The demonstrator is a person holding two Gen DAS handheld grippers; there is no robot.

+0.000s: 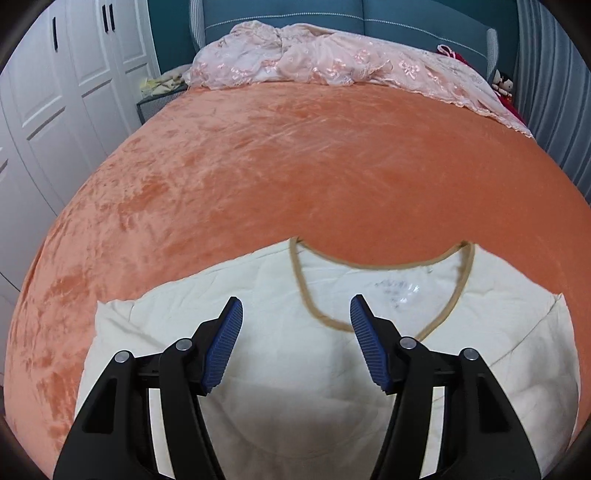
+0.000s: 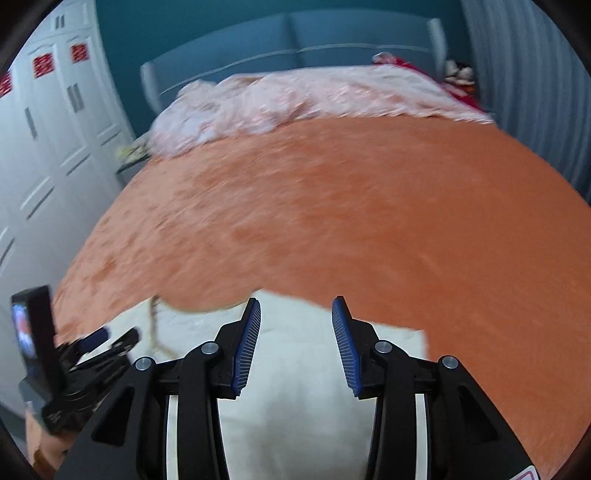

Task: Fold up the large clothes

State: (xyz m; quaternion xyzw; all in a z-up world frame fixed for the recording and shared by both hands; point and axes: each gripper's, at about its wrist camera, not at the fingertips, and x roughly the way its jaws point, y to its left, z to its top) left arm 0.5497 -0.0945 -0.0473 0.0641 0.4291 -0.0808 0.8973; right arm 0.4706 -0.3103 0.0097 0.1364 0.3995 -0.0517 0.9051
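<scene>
A cream shirt (image 1: pixel 166 310) with a tan neckline (image 1: pixel 369 265) lies flat on the orange bed blanket (image 1: pixel 295 166), its collar toward the headboard. My left gripper (image 1: pixel 296 301) hovers over the shirt's chest just left of the neckline, jaws open with nothing between the blue pads. In the blurred right wrist view, my right gripper (image 2: pixel 296 301) hangs above the shirt's (image 2: pixel 295 369) right part near a folded corner, open with nothing gripped. The left gripper (image 2: pixel 110 338) also shows low at the left there, with its camera mount.
A pink lace cover (image 1: pixel 332 62) is bunched along the head of the bed before the blue headboard (image 1: pixel 295 18). White wardrobe doors (image 1: pixel 55 110) stand along the left. A grey curtain (image 1: pixel 554 92) hangs at the right, with red items (image 1: pixel 502 88) beside it.
</scene>
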